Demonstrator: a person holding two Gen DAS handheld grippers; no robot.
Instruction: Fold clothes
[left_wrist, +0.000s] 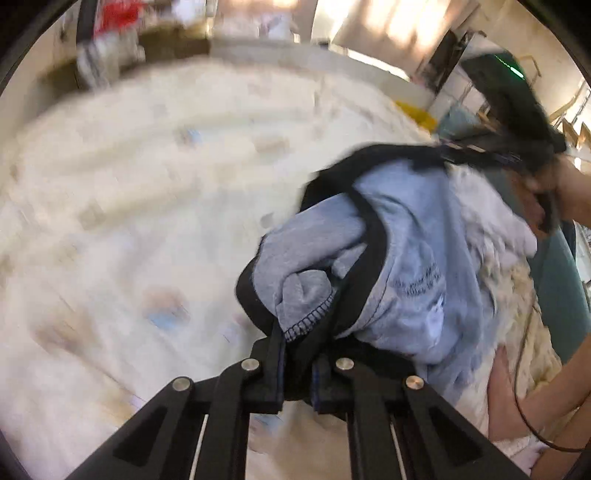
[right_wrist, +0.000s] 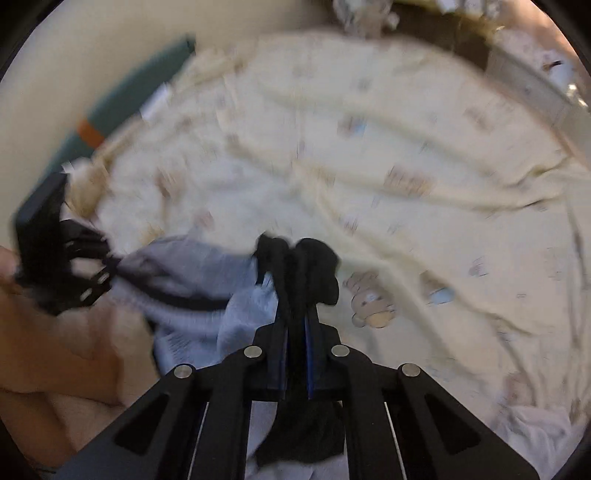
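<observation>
A light blue garment with black trim (left_wrist: 413, 258) hangs bunched in the air above a cream bedsheet printed with small bears (left_wrist: 147, 221), stretched between the two tools. The left tool (left_wrist: 295, 354) has its fingers pressed together on a gathered fold of blue cloth and black edging at the near end. The right tool (right_wrist: 293, 273) is likewise clamped on the black trim, with more dark fabric hanging below its fingers. In the left view the right tool (left_wrist: 517, 155) sits high at the right edge, with the hand (left_wrist: 569, 192) gripping it, tilted downward. In the right view the left tool (right_wrist: 88, 273) reaches in from the left, the garment pulled taut from it. Both views are blurred.
</observation>
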